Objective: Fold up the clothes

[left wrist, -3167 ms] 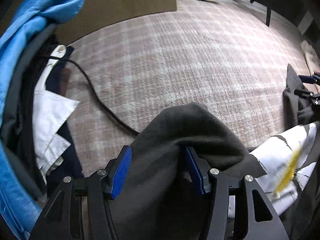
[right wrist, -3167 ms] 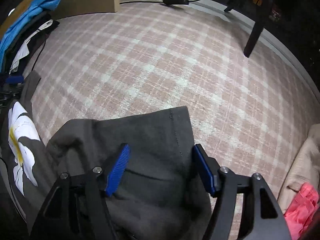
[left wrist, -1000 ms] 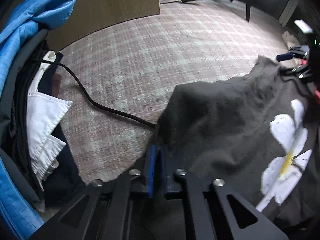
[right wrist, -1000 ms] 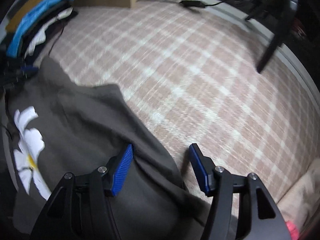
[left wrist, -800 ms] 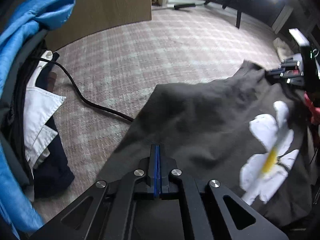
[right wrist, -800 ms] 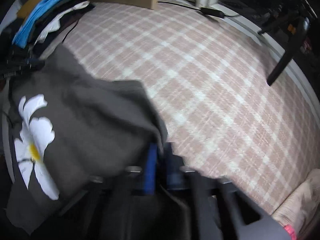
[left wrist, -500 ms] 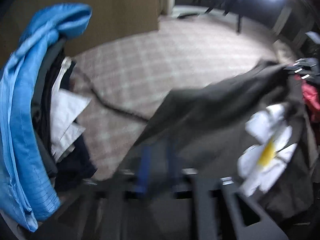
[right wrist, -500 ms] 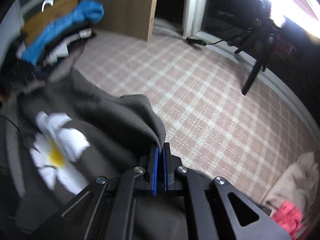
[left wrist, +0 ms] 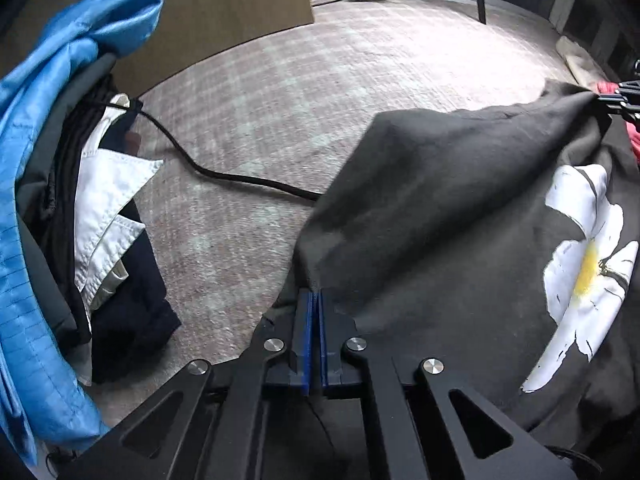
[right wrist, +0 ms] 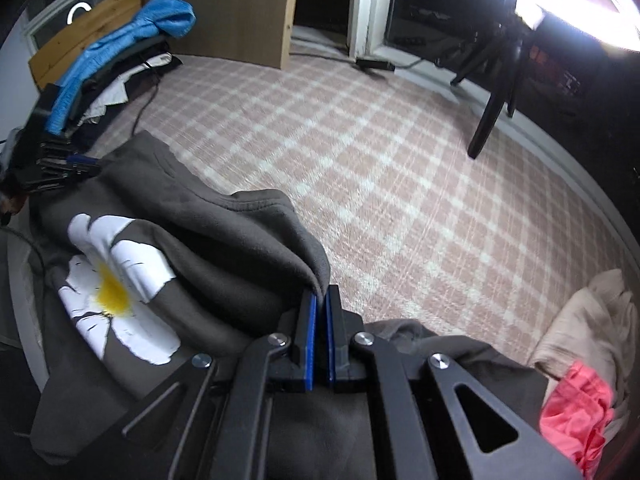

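A dark grey sweatshirt (left wrist: 440, 216) with a white and yellow flower print (left wrist: 584, 264) hangs stretched between both grippers above the checked carpet. My left gripper (left wrist: 314, 294) is shut on one edge of it, blue pads pressed together on the cloth. My right gripper (right wrist: 319, 300) is shut on the opposite edge of the sweatshirt (right wrist: 224, 240), whose flower print (right wrist: 112, 280) faces up. In the left wrist view the right gripper (left wrist: 612, 98) shows at the far right, pinching the far corner. In the right wrist view the left gripper (right wrist: 68, 164) shows at the far left.
A heap of clothes lies at the left: a blue jacket (left wrist: 44, 120), a white shirt (left wrist: 108, 208), dark garments. A black cable (left wrist: 224, 174) crosses the pink checked carpet (right wrist: 400, 168). Beige and pink clothes (right wrist: 580, 360) lie at the right. A wooden cabinet (right wrist: 224, 8) and a black stand leg (right wrist: 492, 116) stand beyond.
Both grippers have closed on the sweatshirt's edges and lifted it off the carpet. The right gripper rose and moved away, so the cloth now hangs stretched between them.
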